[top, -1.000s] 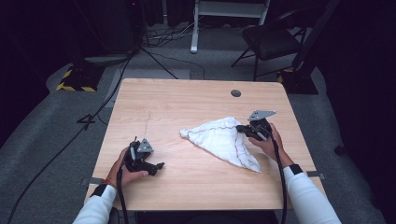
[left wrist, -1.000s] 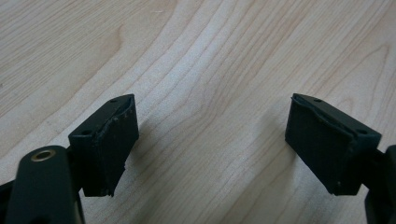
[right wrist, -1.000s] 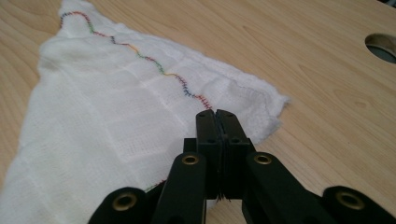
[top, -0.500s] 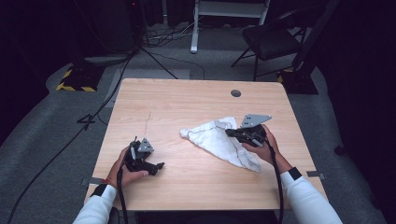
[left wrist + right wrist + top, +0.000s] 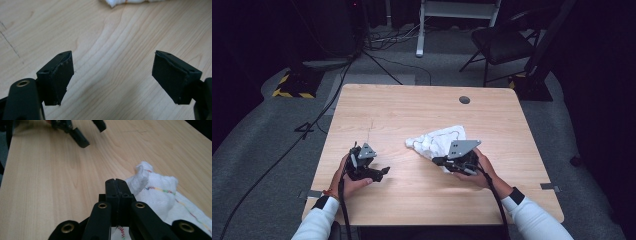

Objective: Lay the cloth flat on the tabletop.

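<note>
A white cloth [image 5: 437, 142] with multicoloured stitching lies crumpled on the right half of the wooden counter [image 5: 412, 110], its near edge pinched in the right claw [image 5: 435, 161], whose jaws are pressed together on the fabric. The left claw [image 5: 382, 171], held low over the counter's left front, stands wide open with nothing between its jaws.

Since a second ago, the right claw has carried the cloth's edge leftward across the counter, folding the fabric over itself into a tighter heap; the left claw has barely shifted.

The right gripper view shows the closed jaws with a strip of cloth [image 5: 155, 192] and its rainbow thread emerging beneath them, and the left claw [image 5: 86, 131] farther off at the top. The left gripper view shows bare wood grain between the spread pads [image 5: 61, 75], with a corner of the cloth [image 5: 117, 2] at the top edge.
</note>
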`<action>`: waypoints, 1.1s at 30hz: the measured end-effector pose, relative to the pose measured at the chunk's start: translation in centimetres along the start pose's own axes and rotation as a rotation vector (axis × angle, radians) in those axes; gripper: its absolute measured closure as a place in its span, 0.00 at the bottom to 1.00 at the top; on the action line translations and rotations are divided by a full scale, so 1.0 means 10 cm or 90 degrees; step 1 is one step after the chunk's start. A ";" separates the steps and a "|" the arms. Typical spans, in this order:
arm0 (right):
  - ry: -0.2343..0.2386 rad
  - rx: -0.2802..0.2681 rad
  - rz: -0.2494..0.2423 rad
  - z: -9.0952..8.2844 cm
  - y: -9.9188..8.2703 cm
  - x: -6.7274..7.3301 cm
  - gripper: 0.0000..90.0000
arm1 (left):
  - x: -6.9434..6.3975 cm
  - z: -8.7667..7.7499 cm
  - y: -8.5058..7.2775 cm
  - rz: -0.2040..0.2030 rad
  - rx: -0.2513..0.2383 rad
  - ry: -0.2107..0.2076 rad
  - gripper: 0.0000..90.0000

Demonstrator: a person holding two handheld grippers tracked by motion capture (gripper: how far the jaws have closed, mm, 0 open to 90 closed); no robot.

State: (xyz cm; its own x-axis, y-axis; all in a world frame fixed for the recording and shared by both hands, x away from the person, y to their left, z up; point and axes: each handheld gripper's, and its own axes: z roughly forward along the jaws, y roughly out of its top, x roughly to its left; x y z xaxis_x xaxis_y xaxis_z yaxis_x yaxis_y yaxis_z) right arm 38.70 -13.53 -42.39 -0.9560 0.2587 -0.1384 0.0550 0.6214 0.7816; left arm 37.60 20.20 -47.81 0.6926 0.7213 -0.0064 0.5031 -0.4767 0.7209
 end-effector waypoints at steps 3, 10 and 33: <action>0.009 0.004 -0.006 0.06 0.03 0.08 1.00 | -0.01 -0.02 0.05 0.000 -0.016 -0.002 0.20; 0.047 0.033 -0.031 0.36 0.12 0.39 1.00 | -0.07 0.08 0.33 0.014 -0.047 0.003 0.19; 0.128 0.061 -0.050 0.57 0.01 0.88 0.88 | -0.45 0.47 0.77 0.080 -0.039 -0.042 0.19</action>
State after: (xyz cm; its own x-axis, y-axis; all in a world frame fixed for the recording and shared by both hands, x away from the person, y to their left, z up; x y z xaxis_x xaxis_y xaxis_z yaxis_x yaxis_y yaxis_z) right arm 31.94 -6.97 -47.01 -0.9960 0.0603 -0.0655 -0.0041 0.7036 0.7106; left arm 40.79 10.89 -45.51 0.7815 0.6226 0.0418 0.3800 -0.5280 0.7595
